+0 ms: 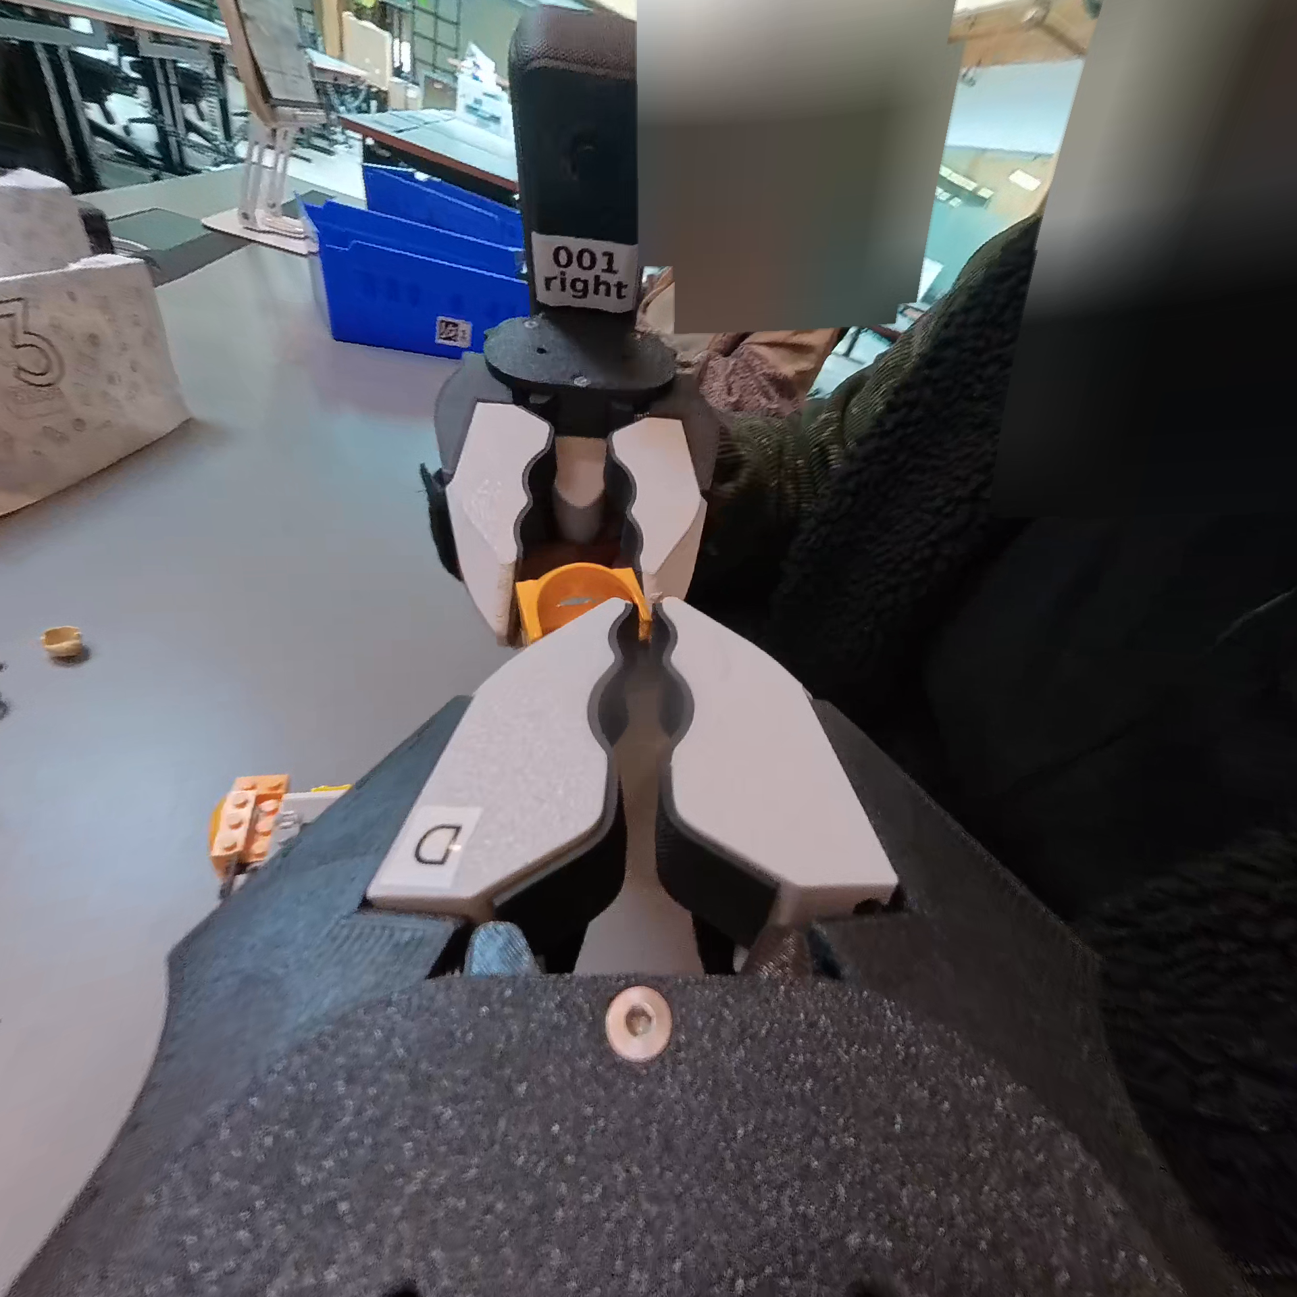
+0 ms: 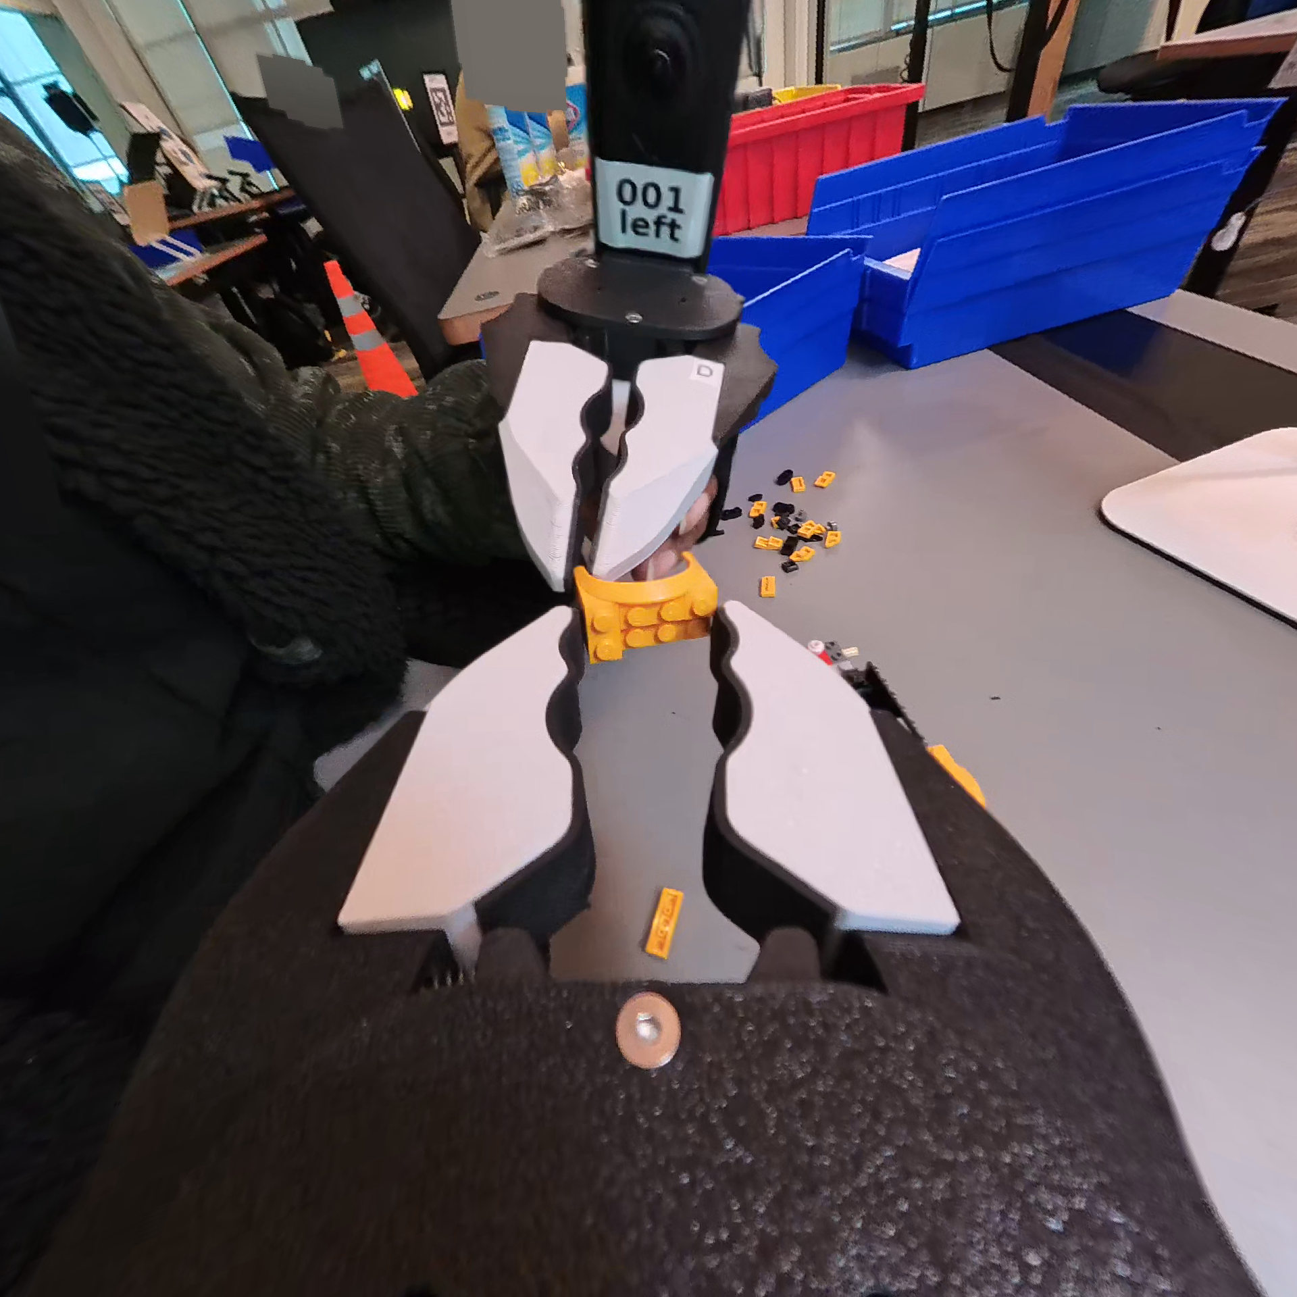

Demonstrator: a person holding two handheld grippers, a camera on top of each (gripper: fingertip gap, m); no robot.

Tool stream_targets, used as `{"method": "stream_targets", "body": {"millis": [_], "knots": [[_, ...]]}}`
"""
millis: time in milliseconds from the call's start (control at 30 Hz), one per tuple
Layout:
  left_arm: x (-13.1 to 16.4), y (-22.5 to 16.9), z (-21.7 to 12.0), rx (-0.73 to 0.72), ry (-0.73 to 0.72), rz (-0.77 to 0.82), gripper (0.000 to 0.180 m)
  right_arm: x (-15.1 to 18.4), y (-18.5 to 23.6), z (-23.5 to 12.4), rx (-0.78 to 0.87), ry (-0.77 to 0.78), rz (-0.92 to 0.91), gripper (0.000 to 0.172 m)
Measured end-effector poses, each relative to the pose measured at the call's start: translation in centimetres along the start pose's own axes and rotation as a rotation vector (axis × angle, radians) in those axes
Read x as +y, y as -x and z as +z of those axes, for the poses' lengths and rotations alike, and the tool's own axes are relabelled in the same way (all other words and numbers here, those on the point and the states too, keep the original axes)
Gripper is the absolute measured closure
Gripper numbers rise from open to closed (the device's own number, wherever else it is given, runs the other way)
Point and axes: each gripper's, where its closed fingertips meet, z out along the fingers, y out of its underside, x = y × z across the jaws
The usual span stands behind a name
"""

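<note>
The two tongs meet tip to tip above the grey table point(image 2: 947, 449), with one orange brick assembly point(image 2: 646, 617) lodged between them. The right tongs point(image 2: 647, 624) stand moderately wide, their pads pressed on the two ends of the assembly, so its long axis runs straight across from pad to pad. The left tongs point(image 1: 640, 617) come from the opposite side, narrowed almost shut, and pinch the thin curved wall at one end of the piece (the arch side, facing away from the right tongs). The assembly is bright orange: a studded plate, studs toward the right tongs' camera, topped by a rounded arch. A scatter of small orange and black pieces point(image 2: 793, 526) lies on the table beyond the right tongs' tips.
</note>
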Motion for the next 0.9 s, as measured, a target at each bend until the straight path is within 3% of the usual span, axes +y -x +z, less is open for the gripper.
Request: {"method": "stream_targets", "body": {"millis": [200, 633, 900], "knots": [[-0.3, 0.2, -0.2, -0.066, 0.025, 0.062, 0.178, -0.6, -0.2, -0.3, 0.011, -0.044, -0.017, 0.138], [-1.1, -0.8, -0.5, 0.000, -0.041, 0.074, 0.179, -1.0, 0.6, -0.3, -0.051, -0.103, -0.040, 0.129], [-1.0, -1.8, -0.3, 0.125, -0.059, -0.025, 0.179, -2.0, 1.4, -0.5, 0.036, -0.163, -0.299, 0.137]]}}
